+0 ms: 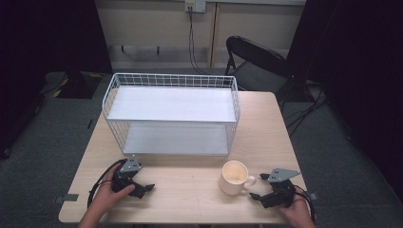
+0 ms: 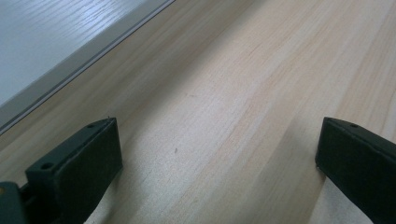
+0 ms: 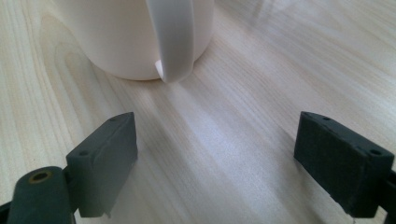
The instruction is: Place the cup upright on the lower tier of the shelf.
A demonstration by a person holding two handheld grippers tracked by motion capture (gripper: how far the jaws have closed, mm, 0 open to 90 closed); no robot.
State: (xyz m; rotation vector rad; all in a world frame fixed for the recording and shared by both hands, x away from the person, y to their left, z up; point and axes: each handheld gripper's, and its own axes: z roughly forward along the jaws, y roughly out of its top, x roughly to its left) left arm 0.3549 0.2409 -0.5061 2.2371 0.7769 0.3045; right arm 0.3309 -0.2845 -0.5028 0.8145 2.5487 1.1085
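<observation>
Right gripper view: mug (image 3: 140, 37) handle faces spread jaws (untouched).

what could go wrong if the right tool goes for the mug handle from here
1. The right tool is open and faces the mug handle edge-on; a slightly off approach could push the mug instead of straddling the handle.
2. A handle-only grip may let the mug swing or tip.
3. The wire shelf rack stands just behind, so a shove could knock the mug into it.
</observation>
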